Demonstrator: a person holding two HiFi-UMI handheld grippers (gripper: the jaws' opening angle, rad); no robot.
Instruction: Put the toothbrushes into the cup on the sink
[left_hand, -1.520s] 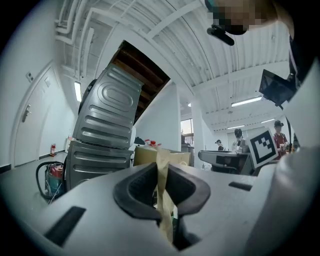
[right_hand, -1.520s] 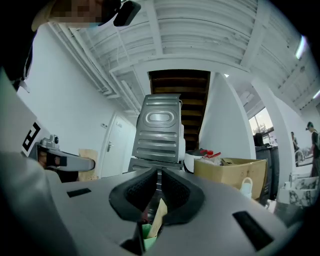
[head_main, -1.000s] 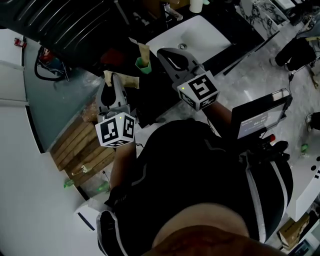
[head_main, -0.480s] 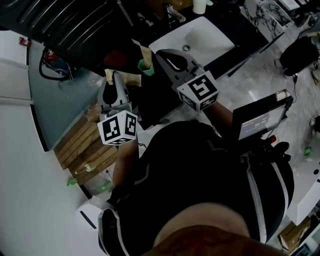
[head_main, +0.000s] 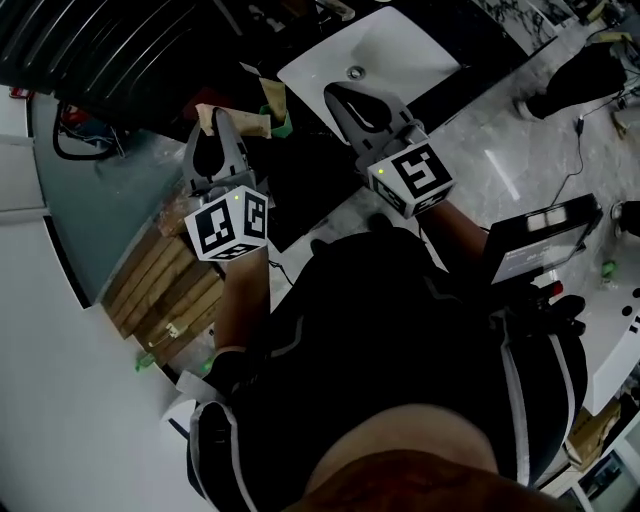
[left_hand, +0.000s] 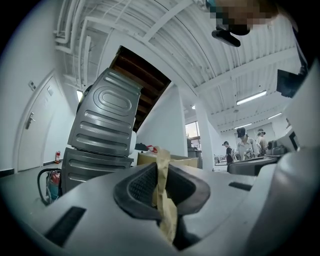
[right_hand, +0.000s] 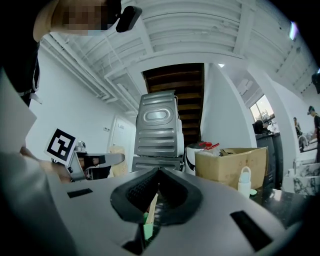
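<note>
Carrying step: the left gripper (left_hand: 160, 172) clamps a tan paper-wrapped toothbrush (left_hand: 163, 202), the right gripper (right_hand: 157, 187) a green-handled toothbrush (right_hand: 148, 221). Next, likely carry both to the white sink (head_main: 400, 50); its cup is unseen.

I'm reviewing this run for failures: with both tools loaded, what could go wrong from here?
The left tool pinches its paper-wrapped toothbrush by a thin, creased strip, so it may slip or twist. The right tool holds its green toothbrush low and slanted, which could snag on release. No cup shows near the sink, so aiming is uncertain.
</note>
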